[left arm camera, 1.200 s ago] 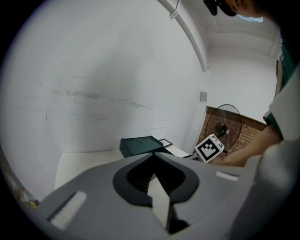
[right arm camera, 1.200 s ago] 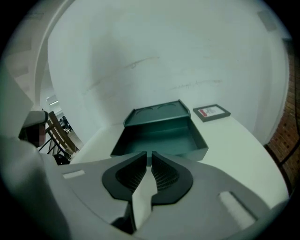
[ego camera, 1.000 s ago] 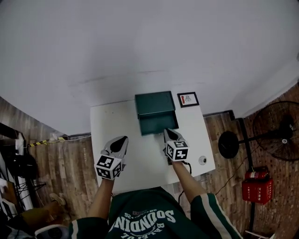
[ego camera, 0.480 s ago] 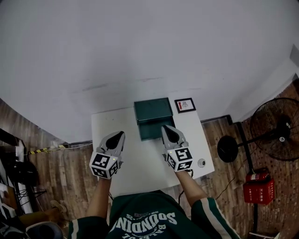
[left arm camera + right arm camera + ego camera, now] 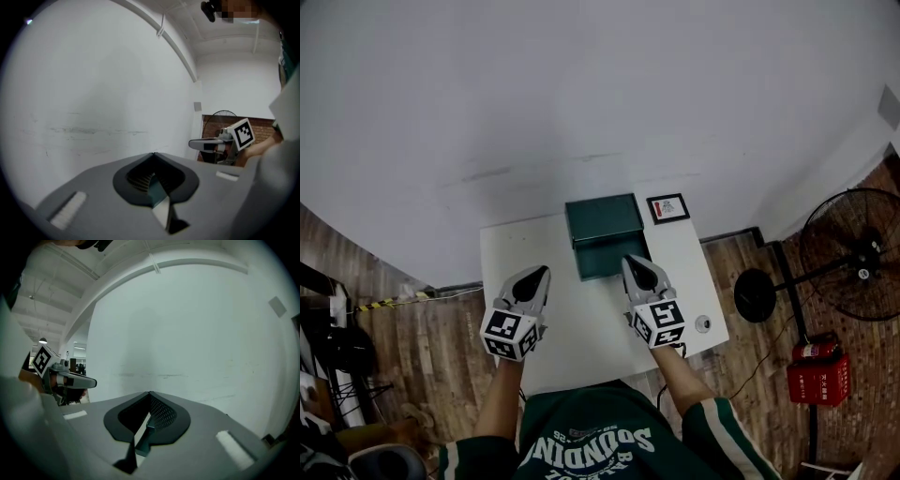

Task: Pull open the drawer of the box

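A dark green box [image 5: 602,220] stands at the far side of the white table [image 5: 581,337]. Its drawer [image 5: 602,261] sticks out toward me, open. My right gripper [image 5: 628,260] hangs shut and empty over the drawer's right front corner, above the table. My left gripper [image 5: 542,270] is shut and empty too, left of the drawer and apart from it. In the left gripper view the left gripper [image 5: 153,153] points at the bare wall, jaws closed to a point. The right gripper [image 5: 150,393] does the same in its own view. Neither gripper view shows the box.
A small framed card [image 5: 667,207] lies right of the box. A small round object [image 5: 703,324] sits near the table's right edge. A floor fan [image 5: 853,262] and a red case [image 5: 813,380] stand on the wooden floor to the right.
Both grippers have risen and drawn back a little from the box. The right one has come off the drawer front. The drawer stays open.
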{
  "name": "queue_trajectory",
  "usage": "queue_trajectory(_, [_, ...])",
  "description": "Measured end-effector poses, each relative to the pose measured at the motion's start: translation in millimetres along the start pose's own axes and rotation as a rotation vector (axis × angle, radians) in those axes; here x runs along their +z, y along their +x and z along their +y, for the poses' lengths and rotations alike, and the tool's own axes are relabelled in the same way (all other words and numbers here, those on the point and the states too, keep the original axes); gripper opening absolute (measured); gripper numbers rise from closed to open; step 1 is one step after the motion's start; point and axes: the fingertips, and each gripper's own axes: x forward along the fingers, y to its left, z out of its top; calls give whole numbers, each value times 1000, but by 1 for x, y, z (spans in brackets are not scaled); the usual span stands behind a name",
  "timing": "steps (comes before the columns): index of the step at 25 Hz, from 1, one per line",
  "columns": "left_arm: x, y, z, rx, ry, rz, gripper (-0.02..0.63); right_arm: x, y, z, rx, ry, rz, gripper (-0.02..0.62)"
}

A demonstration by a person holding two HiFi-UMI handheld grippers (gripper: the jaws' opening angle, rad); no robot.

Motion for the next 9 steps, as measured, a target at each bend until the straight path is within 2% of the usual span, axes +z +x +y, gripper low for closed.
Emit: queue_trajectory(9, [-7, 4, -1, -6, -14, 13, 52, -8, 0, -1, 1, 12, 11, 2])
